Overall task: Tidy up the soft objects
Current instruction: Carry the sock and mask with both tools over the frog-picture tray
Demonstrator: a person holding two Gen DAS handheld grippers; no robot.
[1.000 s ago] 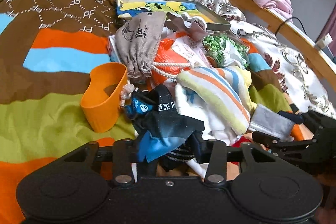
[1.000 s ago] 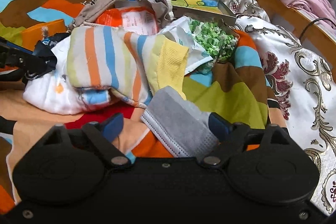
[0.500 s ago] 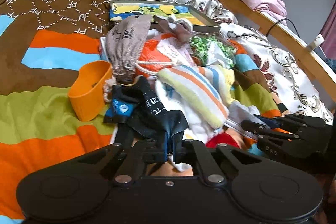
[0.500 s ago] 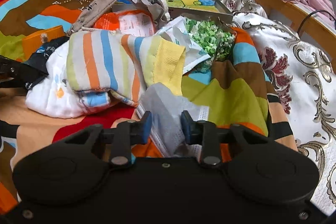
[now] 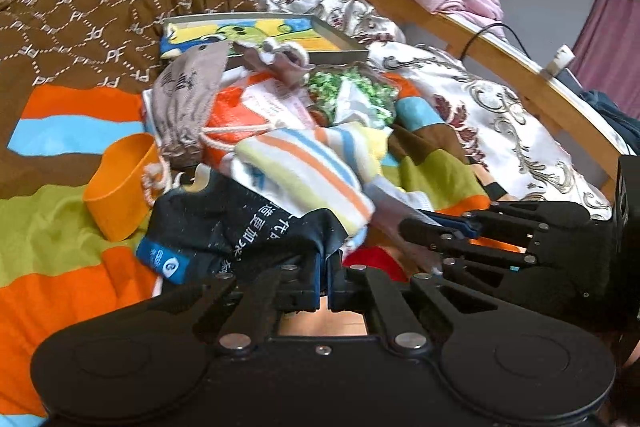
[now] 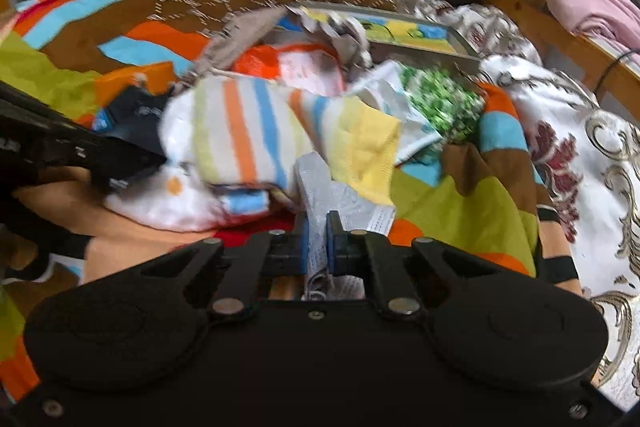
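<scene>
Your bed (image 5: 68, 235) with its bright striped cover holds a messy pile near the middle, and you are at the picking-up step: your left gripper (image 5: 324, 277) is pinched tight on the dark cloth (image 5: 240, 227) at the near side of the pile, and your right gripper (image 6: 318, 241) is squeezed on the gray mask (image 6: 320, 191) just beside the striped towel (image 6: 248, 131). Both tools sit low and level, side by side, pointing at the pile. Next, I think you should lift each piece free slowly, since the towel lies partly on both.
</scene>
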